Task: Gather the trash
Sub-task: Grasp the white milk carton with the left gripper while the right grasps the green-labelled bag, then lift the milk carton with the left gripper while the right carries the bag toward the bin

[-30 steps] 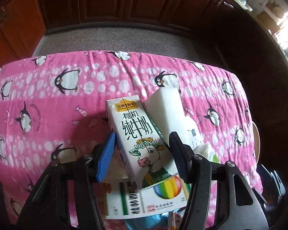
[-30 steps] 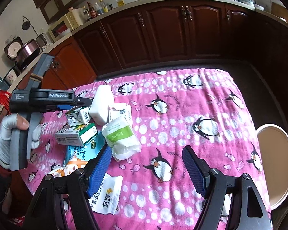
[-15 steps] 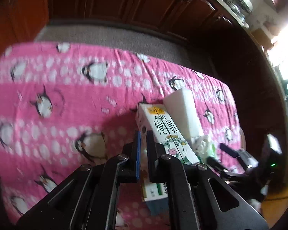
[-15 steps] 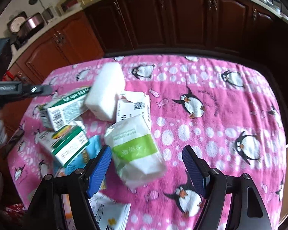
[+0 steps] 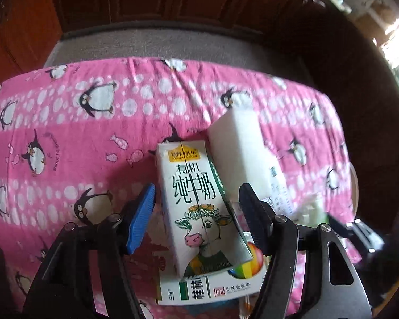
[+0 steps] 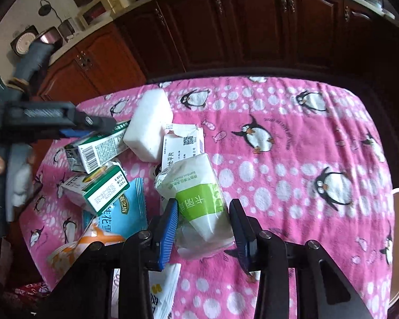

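Your right gripper (image 6: 203, 228), jaws closing, straddles the tissue pack (image 6: 196, 196) lying lengthwise away from you on the penguin cloth (image 6: 292, 159), while farther left your left gripper (image 5: 196, 220), jaws opening, brackets the milk carton (image 5: 196, 207).

Round table (image 6: 292, 159) draped in a pink penguin-print cloth. Near its left side a cluster of trash: white foam block (image 6: 149, 125) as landmark. Just left of it and touching, milk carton (image 5: 196, 207) tipped onto a green-and-white box (image 6: 101, 188). Right of the block, a torn white wrapper (image 6: 183, 141). In front, tissue pack (image 6: 199, 202) with a green band; blue packet (image 6: 125, 212) under the box. Remaining cloth bare.
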Action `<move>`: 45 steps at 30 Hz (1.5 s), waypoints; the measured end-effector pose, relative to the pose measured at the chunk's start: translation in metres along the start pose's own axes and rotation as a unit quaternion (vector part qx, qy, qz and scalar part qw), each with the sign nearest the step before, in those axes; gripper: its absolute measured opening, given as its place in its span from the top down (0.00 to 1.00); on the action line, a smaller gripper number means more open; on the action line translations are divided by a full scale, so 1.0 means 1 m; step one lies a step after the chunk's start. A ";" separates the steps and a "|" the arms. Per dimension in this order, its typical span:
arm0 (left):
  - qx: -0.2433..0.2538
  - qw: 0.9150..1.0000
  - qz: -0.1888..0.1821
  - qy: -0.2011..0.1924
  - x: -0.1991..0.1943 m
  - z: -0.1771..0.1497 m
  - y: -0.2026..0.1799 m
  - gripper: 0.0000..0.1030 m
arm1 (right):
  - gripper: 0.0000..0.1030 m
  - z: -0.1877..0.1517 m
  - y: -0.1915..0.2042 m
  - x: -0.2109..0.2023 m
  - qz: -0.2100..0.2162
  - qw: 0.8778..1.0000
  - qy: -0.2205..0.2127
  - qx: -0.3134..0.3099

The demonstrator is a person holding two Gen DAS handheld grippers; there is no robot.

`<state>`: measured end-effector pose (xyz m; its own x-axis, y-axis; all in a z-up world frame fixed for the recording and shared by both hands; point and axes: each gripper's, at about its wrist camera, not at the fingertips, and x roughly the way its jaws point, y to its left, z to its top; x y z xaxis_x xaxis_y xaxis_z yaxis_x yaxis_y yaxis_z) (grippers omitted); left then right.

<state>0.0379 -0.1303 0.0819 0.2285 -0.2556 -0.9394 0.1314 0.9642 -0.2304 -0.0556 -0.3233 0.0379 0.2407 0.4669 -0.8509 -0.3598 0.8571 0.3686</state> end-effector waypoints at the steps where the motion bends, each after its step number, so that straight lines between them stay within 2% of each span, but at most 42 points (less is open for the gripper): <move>1: 0.005 1.000 0.011 0.009 0.006 0.000 -0.002 0.38 | 0.63 0.000 -0.001 -0.003 0.003 1.000 -0.003 0.002; 3: 0.014 0.999 0.031 0.021 0.017 -0.001 -0.004 0.42 | 0.63 -0.002 -0.001 -0.009 0.003 1.000 -0.007 0.002; 6: 0.014 0.999 0.026 0.015 0.018 -0.006 0.000 0.48 | 0.64 -0.004 0.001 -0.014 0.005 1.000 -0.011 0.004; 9: 0.011 1.000 0.011 -0.017 -0.005 -0.013 0.008 0.49 | 0.64 -0.009 0.001 -0.022 0.003 1.000 -0.016 0.005; 14: 0.020 0.997 0.005 -0.070 -0.050 -0.031 0.013 0.50 | 0.65 -0.019 -0.003 -0.030 0.002 1.000 -0.020 0.015; 18: 0.032 0.995 0.002 -0.097 -0.073 -0.052 0.008 0.50 | 0.65 -0.031 -0.003 -0.029 -0.032 0.999 -0.004 0.008; 21: 0.036 0.993 -0.002 -0.112 -0.083 -0.072 0.006 0.50 | 0.65 -0.042 -0.008 -0.022 -0.051 0.998 0.032 0.010; 22: 0.040 0.993 0.003 -0.115 -0.084 -0.078 0.005 0.50 | 0.64 -0.045 -0.010 -0.019 -0.058 0.997 0.039 0.013; 26: 0.058 0.990 0.025 -0.127 -0.083 -0.098 -0.004 0.51 | 0.45 -0.050 -0.011 -0.016 -0.053 0.998 0.040 0.017; 31: 0.070 0.987 0.036 -0.137 -0.086 -0.112 -0.011 0.51 | 0.43 -0.051 -0.006 -0.001 -0.057 0.997 0.055 0.001; 33: 0.074 0.986 0.043 -0.143 -0.089 -0.115 -0.015 0.51 | 0.50 -0.054 -0.006 0.004 -0.061 0.997 0.057 0.000; 34: 0.076 0.985 0.046 -0.147 -0.090 -0.117 -0.017 0.51 | 0.59 -0.056 -0.007 0.003 -0.065 0.996 0.054 0.001; 36: 0.080 0.984 0.047 -0.152 -0.094 -0.119 -0.021 0.51 | 0.62 -0.057 -0.011 -0.006 -0.049 0.998 0.040 0.012; 45: 0.097 0.978 0.038 -0.181 -0.109 -0.123 -0.046 0.51 | 0.64 -0.052 -0.005 -0.064 -0.035 0.998 -0.037 0.021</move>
<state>-0.1123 -0.1384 0.1640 0.5663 -0.2257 -0.7927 0.2739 0.9586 -0.0773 -0.1163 -0.3691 0.0709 0.3304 0.4189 -0.8458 -0.3016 0.8960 0.3259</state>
